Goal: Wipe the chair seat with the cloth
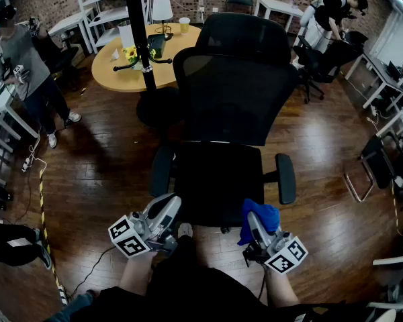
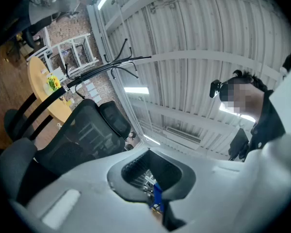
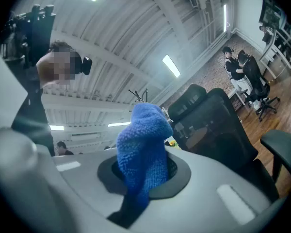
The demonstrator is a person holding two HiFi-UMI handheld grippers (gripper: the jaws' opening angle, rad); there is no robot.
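Both grippers hang at the front edge of the chair seat (image 1: pixel 218 180), right gripper (image 1: pixel 255 221) clamped on the cloth (image 1: pixel 264 213), left gripper (image 1: pixel 169 204) closed empty; cloth is off the seat, fitting either before or after wiping.

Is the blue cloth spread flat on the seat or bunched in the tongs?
Bunched up: the cloth is a wad clamped in the right tongs, not laid flat on the chair seat.
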